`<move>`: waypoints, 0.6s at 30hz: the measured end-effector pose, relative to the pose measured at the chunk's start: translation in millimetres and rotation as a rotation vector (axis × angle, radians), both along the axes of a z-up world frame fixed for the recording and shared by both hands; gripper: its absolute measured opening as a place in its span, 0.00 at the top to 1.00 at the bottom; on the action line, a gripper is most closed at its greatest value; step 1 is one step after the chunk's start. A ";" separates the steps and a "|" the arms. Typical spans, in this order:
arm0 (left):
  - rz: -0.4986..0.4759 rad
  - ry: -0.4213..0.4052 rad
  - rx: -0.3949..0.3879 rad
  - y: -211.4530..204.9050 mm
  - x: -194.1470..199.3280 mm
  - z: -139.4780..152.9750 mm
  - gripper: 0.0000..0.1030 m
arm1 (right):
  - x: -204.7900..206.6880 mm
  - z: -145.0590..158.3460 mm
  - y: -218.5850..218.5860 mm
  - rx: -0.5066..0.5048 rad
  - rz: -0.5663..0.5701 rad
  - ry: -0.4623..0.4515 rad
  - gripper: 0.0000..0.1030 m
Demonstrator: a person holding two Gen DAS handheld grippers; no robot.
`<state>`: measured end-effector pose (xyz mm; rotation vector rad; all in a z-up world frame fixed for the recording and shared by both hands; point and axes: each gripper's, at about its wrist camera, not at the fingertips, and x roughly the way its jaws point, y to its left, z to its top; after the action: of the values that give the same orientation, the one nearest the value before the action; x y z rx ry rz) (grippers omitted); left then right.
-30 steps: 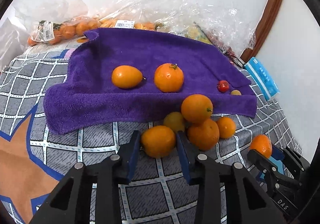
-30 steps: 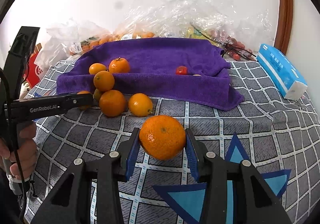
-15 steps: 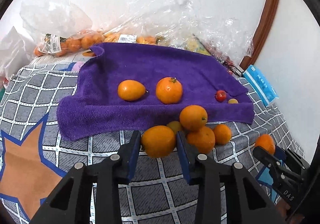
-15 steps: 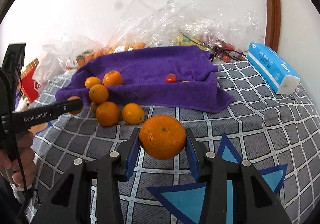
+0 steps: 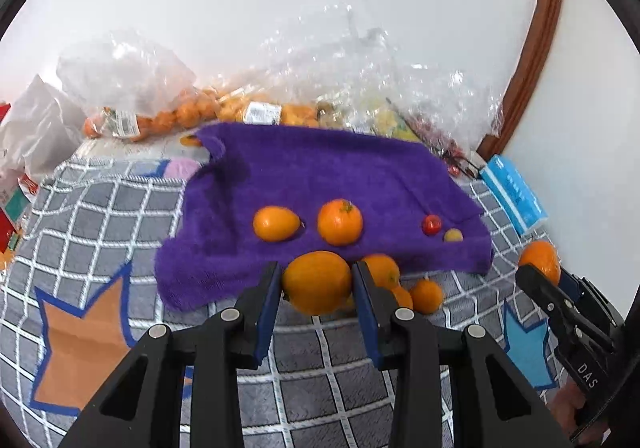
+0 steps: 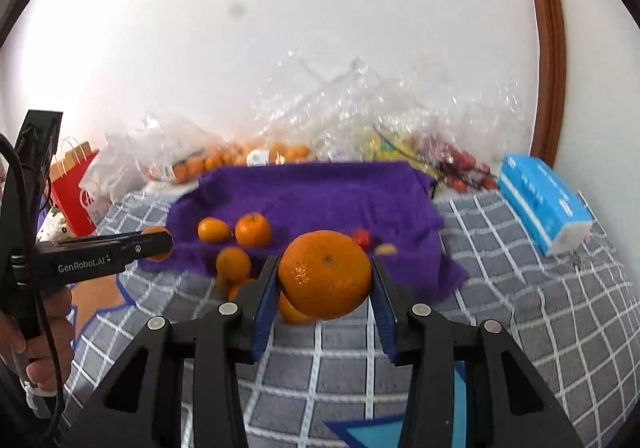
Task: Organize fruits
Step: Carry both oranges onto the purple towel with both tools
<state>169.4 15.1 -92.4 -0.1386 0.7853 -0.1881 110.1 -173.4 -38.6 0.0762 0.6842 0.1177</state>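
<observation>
A white wall with crinkled clear plastic bags [image 5: 360, 88] of fruit against it fills the upper half of both views; below lies a grey grid-patterned cover [image 5: 100, 216] with a purple towel [image 5: 320, 176] spread across the middle.

In my left wrist view the left gripper [image 5: 316, 292] pinches a smooth orange [image 5: 317, 282] at lower centre, its blue pads pressed on both sides. In the right wrist view the right gripper [image 6: 325, 284] clamps a larger, dimpled orange [image 6: 325, 274] the same way. Both fruits hang clear of the cover, near the towel's front edge.

On the towel sit an oval citrus [image 5: 276, 223], a round tangerine [image 5: 340, 222], a cherry tomato [image 5: 432, 224] and a small yellowish fruit [image 5: 453, 235]. A loose cluster of oranges [image 5: 404, 284] lies just in front of the towel.

My worry is the grip: both fruits are round and held only at their widest line, so a tilt or a jolt could let one roll out of the pads. Dropped here, it could knock the cluster and scatter it across the cover. Setting one down too close to the tomato could squash it or send it rolling. With both hands loaded and near each other, the grippers could also collide.
</observation>
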 end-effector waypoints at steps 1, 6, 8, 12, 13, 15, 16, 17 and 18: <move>0.005 -0.004 0.003 0.9 1.2 2.8 0.67 | 4.5 3.2 0.2 -0.001 -0.004 -0.007 0.58; 0.027 -0.021 0.019 7.3 14.2 17.0 0.67 | 28.0 11.3 -0.6 0.004 -0.027 -0.015 0.58; 0.036 -0.029 0.022 11.0 20.3 21.5 0.67 | 36.8 13.3 -1.9 0.005 -0.035 -0.016 0.58; 0.047 -0.042 0.016 20.2 32.9 26.7 0.67 | 54.8 20.7 -6.7 0.001 -0.051 -0.041 0.58; 0.049 -0.048 0.016 21.6 34.1 27.5 0.67 | 59.0 22.5 -7.9 -0.002 -0.056 -0.050 0.58; 0.054 -0.054 0.010 24.6 38.2 27.4 0.67 | 65.5 24.4 -9.4 -0.003 -0.061 -0.062 0.58; 0.055 -0.051 0.006 26.0 41.1 26.7 0.67 | 69.0 24.2 -10.1 0.000 -0.062 -0.062 0.58; 0.057 -0.043 0.000 26.9 45.7 25.3 0.67 | 72.1 22.9 -10.0 0.007 -0.058 -0.061 0.58; 0.057 -0.037 -0.006 27.3 48.6 24.3 0.67 | 74.7 21.0 -9.7 0.012 -0.054 -0.058 0.58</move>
<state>218.0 42.5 -68.0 -0.1623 0.7427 -0.1382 184.8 -183.1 -17.5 0.1024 0.6229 0.0719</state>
